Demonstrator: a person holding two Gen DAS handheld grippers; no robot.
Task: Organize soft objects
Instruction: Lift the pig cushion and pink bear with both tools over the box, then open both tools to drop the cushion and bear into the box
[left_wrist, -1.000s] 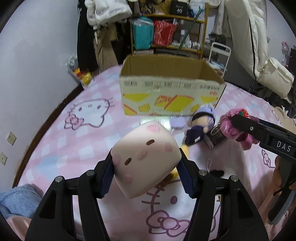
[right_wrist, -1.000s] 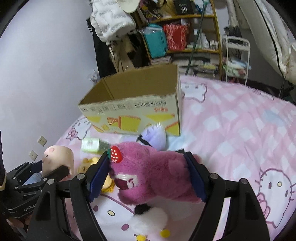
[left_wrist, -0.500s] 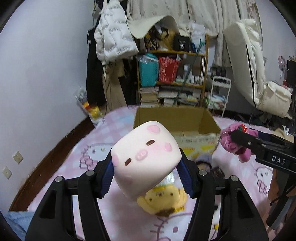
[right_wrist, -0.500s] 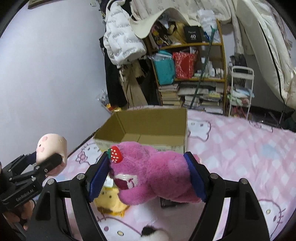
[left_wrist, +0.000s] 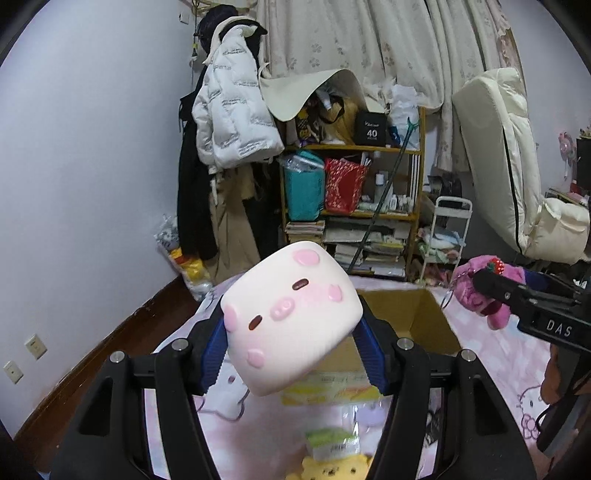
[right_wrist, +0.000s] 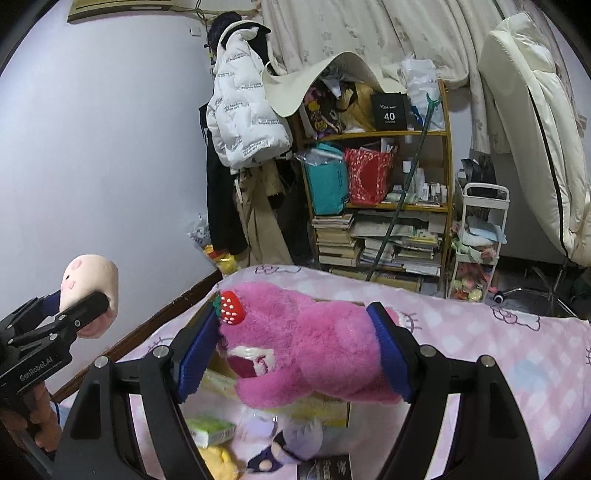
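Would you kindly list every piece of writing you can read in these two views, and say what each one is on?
"40": black box on the top shelf; smaller print beneath it is too small to read.
"DAS": side of the right tongs.
"GenRobot.AI": side of the left tongs.
White puffer jacket: repeated lettering, too small to read.
Cardboard box: print blurred.

Box (left_wrist: 413, 317) on bed (right_wrist: 480, 332) (shelf (right_wrist: 376, 177) behind); toys before box.
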